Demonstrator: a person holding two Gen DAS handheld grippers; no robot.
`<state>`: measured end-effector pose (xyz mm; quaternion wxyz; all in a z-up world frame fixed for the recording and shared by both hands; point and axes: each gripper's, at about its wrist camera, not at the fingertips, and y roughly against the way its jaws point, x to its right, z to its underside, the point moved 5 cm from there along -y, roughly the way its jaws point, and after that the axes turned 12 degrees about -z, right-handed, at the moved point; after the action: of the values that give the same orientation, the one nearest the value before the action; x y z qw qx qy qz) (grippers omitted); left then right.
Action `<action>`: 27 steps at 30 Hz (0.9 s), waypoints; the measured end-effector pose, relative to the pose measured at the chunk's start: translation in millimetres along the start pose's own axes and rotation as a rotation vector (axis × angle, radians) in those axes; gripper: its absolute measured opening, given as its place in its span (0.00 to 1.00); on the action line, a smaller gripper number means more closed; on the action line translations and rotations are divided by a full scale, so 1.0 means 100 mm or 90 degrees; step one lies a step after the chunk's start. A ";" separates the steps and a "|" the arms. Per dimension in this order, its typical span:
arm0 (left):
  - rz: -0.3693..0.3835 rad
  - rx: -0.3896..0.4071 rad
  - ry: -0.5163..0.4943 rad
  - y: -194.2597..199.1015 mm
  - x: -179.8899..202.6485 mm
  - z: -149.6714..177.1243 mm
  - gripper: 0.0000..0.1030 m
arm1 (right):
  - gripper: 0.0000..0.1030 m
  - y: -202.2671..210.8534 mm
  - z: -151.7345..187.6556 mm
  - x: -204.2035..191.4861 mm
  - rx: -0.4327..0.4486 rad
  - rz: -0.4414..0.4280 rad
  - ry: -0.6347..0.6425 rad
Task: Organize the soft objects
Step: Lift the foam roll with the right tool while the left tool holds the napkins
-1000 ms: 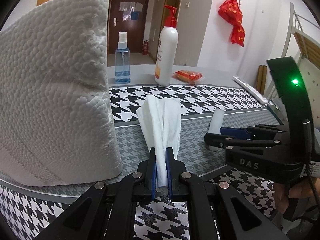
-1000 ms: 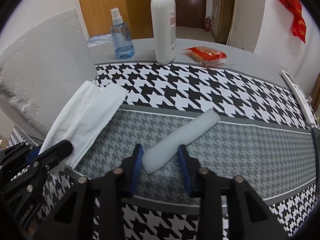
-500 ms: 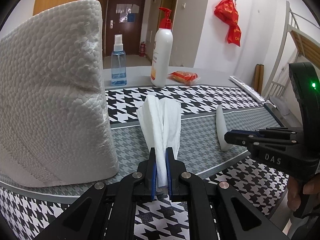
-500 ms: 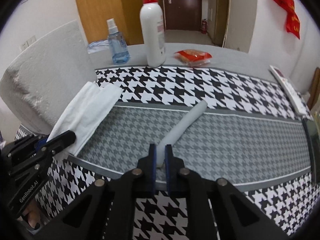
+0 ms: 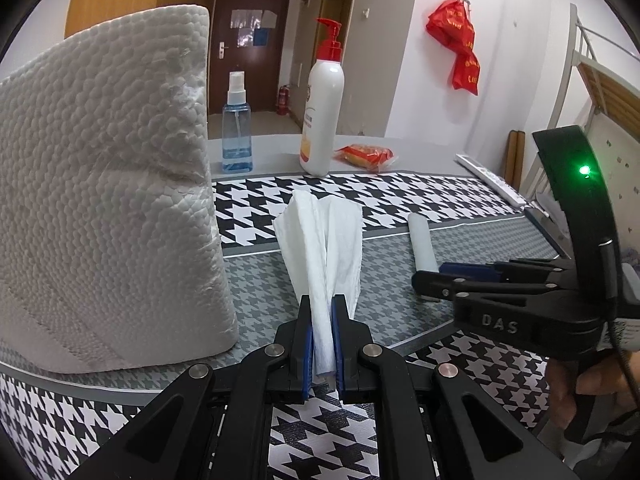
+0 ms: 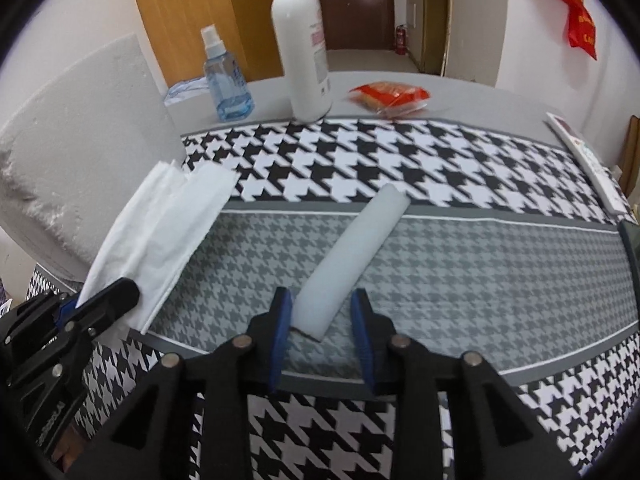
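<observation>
My left gripper [image 5: 322,320] is shut on the near end of a folded white paper towel [image 5: 324,236], which fans out flat on the houndstooth tablecloth [image 5: 400,200]; the towel also shows in the right wrist view [image 6: 160,236]. My right gripper [image 6: 320,312] is open, its blue pads on either side of the near end of a white foam strip [image 6: 352,252] that lies flat on the grey band. The strip also shows in the left wrist view [image 5: 420,244], with the right gripper [image 5: 432,276] at its near end.
A large white textured foam block [image 5: 104,184] stands at the left. A blue spray bottle [image 5: 237,128], a white pump bottle [image 5: 322,112] and a red snack packet [image 5: 366,154] are at the back. A remote [image 5: 492,178] lies at the far right.
My right gripper was shut on the foam strip half a second ago and has now opened; the strip lies flat again. My left gripper has stayed shut on the towel.
</observation>
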<state>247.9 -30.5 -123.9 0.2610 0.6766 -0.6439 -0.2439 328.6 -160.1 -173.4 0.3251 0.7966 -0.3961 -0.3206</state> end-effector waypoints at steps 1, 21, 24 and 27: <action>0.000 0.001 0.000 0.00 0.00 0.00 0.09 | 0.26 -0.01 0.00 -0.01 0.001 0.004 0.005; -0.007 0.049 -0.012 0.30 0.05 -0.07 0.09 | 0.16 0.46 -0.09 -0.10 0.102 -0.066 0.008; -0.013 0.061 -0.015 0.37 0.06 -0.09 0.09 | 0.16 0.56 -0.10 -0.14 0.120 -0.069 0.018; -0.015 0.078 -0.019 0.43 0.07 -0.11 0.09 | 0.16 0.67 -0.09 -0.20 0.133 -0.069 0.030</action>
<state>223.6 -38.9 -87.0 0.2064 0.6952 -0.6533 -0.2175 298.0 -172.4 -111.5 0.2313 0.8539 -0.3759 -0.2759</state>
